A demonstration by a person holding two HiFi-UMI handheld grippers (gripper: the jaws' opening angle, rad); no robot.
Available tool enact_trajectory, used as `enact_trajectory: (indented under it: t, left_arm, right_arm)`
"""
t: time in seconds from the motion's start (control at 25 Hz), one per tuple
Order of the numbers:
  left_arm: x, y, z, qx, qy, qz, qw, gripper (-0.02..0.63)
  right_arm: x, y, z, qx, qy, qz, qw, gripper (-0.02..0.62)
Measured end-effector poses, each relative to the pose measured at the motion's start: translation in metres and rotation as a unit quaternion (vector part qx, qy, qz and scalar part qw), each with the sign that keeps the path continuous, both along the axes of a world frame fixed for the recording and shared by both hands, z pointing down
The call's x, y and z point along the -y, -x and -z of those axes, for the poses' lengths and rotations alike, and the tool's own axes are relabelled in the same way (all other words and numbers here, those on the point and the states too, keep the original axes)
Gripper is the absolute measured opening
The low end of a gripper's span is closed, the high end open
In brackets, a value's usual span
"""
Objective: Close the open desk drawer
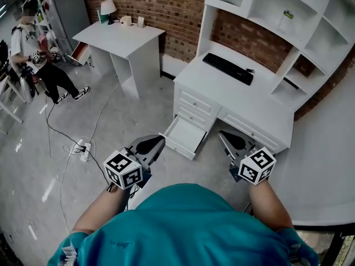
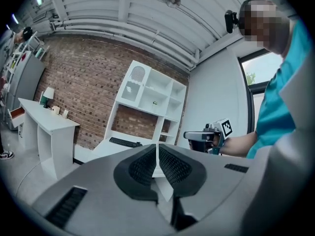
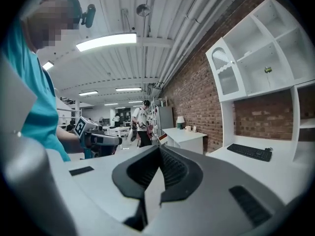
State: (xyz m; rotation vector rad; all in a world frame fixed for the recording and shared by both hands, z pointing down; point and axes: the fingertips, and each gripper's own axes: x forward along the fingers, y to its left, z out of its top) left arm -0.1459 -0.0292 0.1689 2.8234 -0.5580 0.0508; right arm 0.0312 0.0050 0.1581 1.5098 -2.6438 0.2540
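The white desk (image 1: 238, 93) with a hutch stands ahead of me. Its bottom left drawer (image 1: 184, 136) is pulled out over the floor and looks empty inside. My left gripper (image 1: 159, 140) hovers just left of the drawer's front, jaws shut on nothing. To the right of the drawer my right gripper (image 1: 222, 133) hangs in front of the desk's knee space, also shut and empty. Both gripper views look level across the room: the left gripper (image 2: 157, 154) faces the hutch (image 2: 152, 90), the right gripper (image 3: 159, 154) faces the room. The drawer is hidden in both.
A black keyboard (image 1: 227, 68) lies on the desktop. A second small white desk (image 1: 119, 37) with a lamp stands at the back left. A person (image 1: 33, 54) stands far left. Cables and a power strip (image 1: 83, 148) lie on the floor left of me.
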Motion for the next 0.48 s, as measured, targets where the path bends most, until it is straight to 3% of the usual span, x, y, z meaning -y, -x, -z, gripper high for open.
enact_trajectory:
  t: [0.28, 0.48]
  left_arm:
    - [0.051, 0.004, -0.016, 0.015, 0.006, 0.016, 0.9997, 0.028]
    - [0.074, -0.010, -0.036, 0.031, 0.013, 0.049, 0.9982, 0.029]
  right_arm:
    - [0.054, 0.000, -0.014, 0.008, 0.020, 0.012, 1.000, 0.021]
    - [0.085, -0.015, -0.024, 0.013, 0.025, 0.046, 0.999, 0.021]
